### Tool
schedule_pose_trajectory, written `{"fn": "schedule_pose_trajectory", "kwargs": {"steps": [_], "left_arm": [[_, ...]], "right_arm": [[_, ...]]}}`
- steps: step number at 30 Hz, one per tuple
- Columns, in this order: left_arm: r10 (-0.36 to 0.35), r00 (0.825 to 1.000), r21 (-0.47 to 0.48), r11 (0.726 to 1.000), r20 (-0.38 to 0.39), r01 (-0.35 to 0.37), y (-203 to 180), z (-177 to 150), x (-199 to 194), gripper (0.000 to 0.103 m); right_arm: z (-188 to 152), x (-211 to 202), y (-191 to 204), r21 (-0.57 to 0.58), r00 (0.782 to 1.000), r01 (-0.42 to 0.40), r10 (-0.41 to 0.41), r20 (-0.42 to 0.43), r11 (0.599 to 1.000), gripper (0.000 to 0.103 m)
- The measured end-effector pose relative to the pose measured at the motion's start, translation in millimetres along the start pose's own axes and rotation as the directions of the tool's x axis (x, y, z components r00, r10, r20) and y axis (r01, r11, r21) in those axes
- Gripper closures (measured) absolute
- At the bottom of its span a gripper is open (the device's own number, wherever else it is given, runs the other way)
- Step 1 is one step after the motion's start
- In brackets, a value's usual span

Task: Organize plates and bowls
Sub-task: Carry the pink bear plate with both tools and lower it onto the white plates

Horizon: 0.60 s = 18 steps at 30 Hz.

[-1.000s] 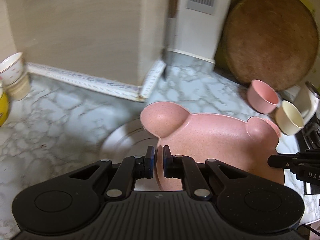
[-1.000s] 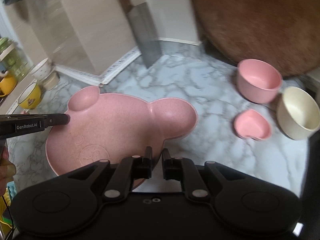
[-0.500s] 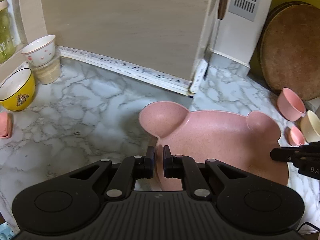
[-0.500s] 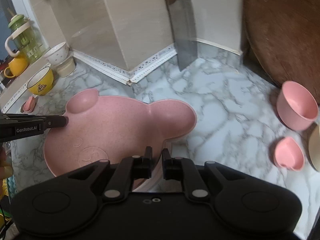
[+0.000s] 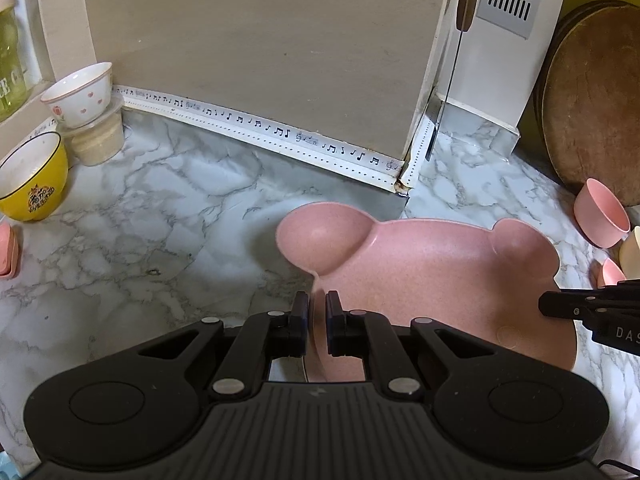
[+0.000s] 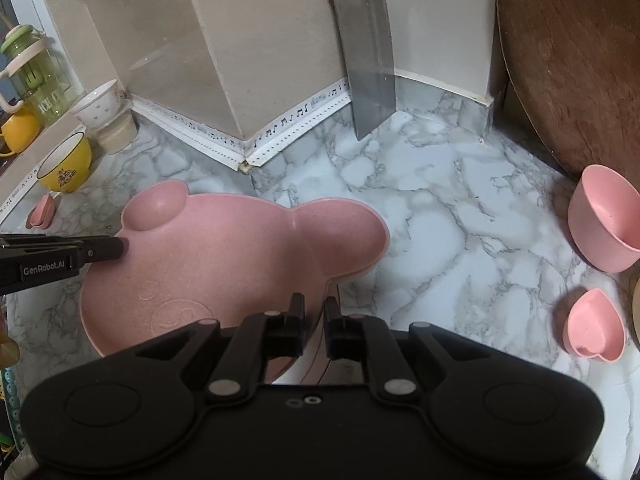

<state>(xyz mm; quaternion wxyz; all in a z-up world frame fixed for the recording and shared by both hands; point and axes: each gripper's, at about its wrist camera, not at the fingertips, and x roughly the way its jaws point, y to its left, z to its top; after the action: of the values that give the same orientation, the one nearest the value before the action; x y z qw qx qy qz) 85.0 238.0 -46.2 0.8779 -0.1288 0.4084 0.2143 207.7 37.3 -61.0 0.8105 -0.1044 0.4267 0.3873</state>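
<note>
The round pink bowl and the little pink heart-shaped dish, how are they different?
The round pink bowl is deep, bigger and tipped on its side; the little pink heart-shaped dish is shallow, smaller and also tilted. The bowl lies nearer the brown round board. Both are plain pink, empty, on the marble counter.

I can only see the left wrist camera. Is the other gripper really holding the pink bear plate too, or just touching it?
Observer: It is really holding it. The right gripper has one finger on each side of the pink plate rim, just below the big ear.
Operator: What's that skinny thing by the wall corner?
Observer: It's a cleaver. The right wrist view shows its wide, flat blade.
Operator: Is anything hiding behind the yellow bowl?
Observer: Yes, a little yellow pot with a handle sits further back.
</note>
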Motion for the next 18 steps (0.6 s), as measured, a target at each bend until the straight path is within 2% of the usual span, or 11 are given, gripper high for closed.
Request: {"fn": "schedule_pose_trajectory", "kwargs": {"steps": [10, 13, 16, 18], "left_arm": [[0.007, 1.0, 0.019, 1.0, -0.015, -0.007, -0.3, -1.4, 13.4, 0.095], [-0.021, 1.0, 0.026, 0.999, -0.009, 0.021, -2.8, -0.9, 11.7, 0.095], [-0.02, 1.0, 0.06, 0.998, 0.002, 0.02, -11.0, -0.8, 10.6, 0.095], [-0.03, 1.0, 0.065, 0.997, -0.003, 0.03, -14.0, -1.2, 11.6, 0.095]], "right_arm": [[-3.6, 15.6, 2.3, -0.047, 0.999, 0.016, -0.017, -0.027, 0.999, 0.093], [-4.3, 15.7, 5.6, -0.067, 1.0, 0.022, -0.023, -0.015, 0.998, 0.093], [-3.2, 15.8, 5.2, -0.068, 1.0, 0.027, -0.028, -0.014, 0.997, 0.093], [-3.5, 16.6, 3.4, -0.06, 0.999, 0.027, -0.028, -0.02, 0.998, 0.089]]}}
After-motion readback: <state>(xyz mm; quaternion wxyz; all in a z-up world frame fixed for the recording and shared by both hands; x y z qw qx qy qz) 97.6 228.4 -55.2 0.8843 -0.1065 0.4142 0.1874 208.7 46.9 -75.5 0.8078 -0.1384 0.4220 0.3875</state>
